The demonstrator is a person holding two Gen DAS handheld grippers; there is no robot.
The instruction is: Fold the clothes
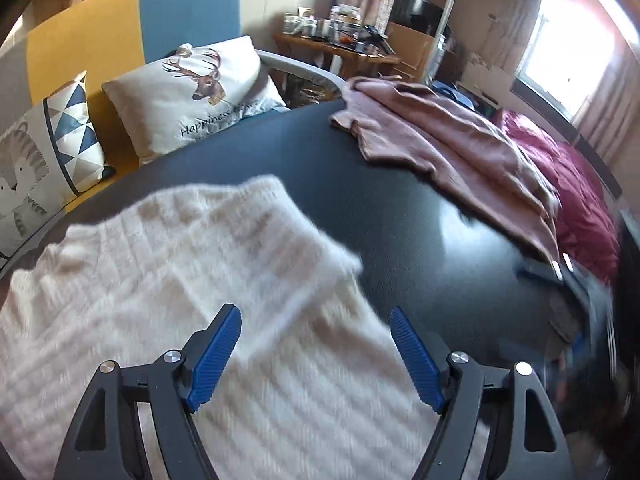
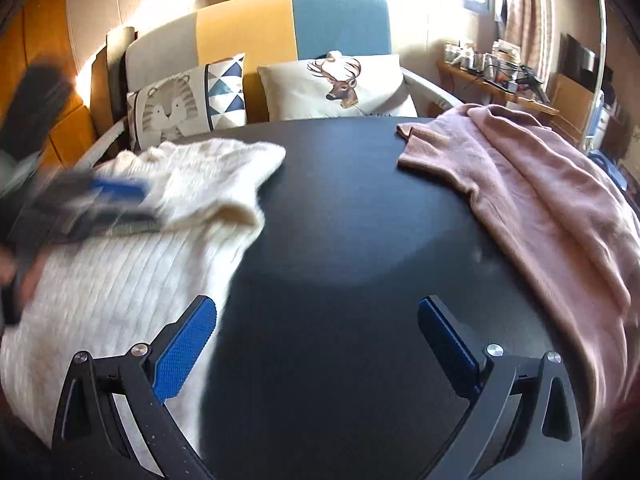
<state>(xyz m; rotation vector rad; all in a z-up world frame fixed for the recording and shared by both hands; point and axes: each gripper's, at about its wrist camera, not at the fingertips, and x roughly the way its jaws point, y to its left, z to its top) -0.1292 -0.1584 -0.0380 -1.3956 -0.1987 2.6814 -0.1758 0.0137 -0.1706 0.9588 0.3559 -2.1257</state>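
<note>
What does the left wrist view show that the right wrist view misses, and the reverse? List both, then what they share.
Only the left wrist view: a crimson quilted cover beyond the pink garment, a second window, and the left gripper's open jaws over the cream knit.

Only the right wrist view: wooden wall panels at left, and the right gripper's open jaws over the bare black table.

Both: the cream sweater, pink sweater, deer pillow and tiger pillow.

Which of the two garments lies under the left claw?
The white ribbed sweater, directly beneath the open left claw; the pink sweater lies apart at the table's far side.
</note>
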